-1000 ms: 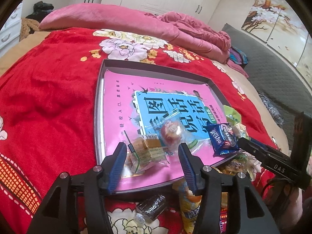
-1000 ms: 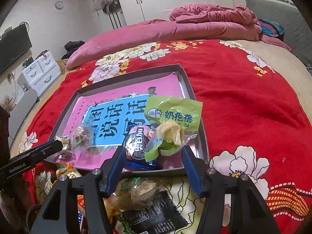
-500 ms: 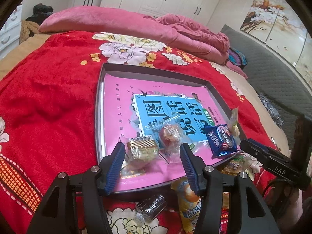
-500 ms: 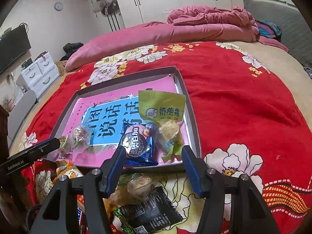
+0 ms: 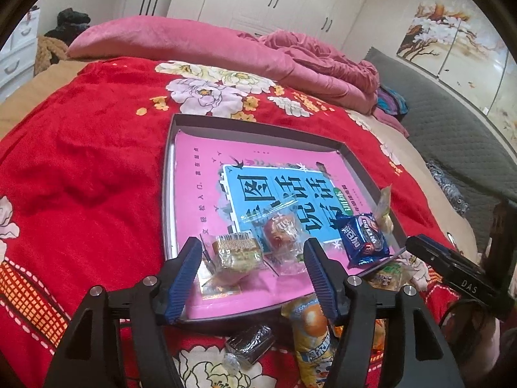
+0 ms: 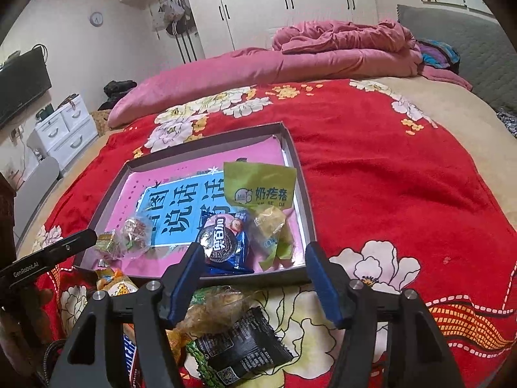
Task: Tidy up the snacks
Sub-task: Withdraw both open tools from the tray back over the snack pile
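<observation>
A shallow dark tray [image 5: 169,200] with a pink and blue printed bottom lies on the red flowered bedspread. My left gripper [image 5: 252,255] hovers over its near edge. Its jaws are opening, and the pads touch nothing. Past its fingertips, a gold-wrapped cake [image 5: 236,252] and a red round snack [image 5: 281,231] in clear wrap rest in the tray. A blue cookie pack [image 5: 363,239] lies further right. My right gripper [image 6: 255,255] is at the tray's near right corner. Its jaws are opening too, with nothing gripped. Beyond it lie the cookie pack [image 6: 223,245] and a green bag [image 6: 258,187] with a yellow snack [image 6: 271,226].
Loose snacks lie on the bedspread in front of the tray: a black pack [image 6: 239,349], a crumpled clear bag [image 6: 216,307], an orange pack [image 5: 311,333] and a small dark sweet [image 5: 250,342]. Pink pillows and a quilt [image 5: 200,42] lie at the far end of the bed.
Both pairs of jaws have widened. The gold cake now rests flat in the tray. The green bag and yellow snack have settled in the tray, further from the right fingertips.
</observation>
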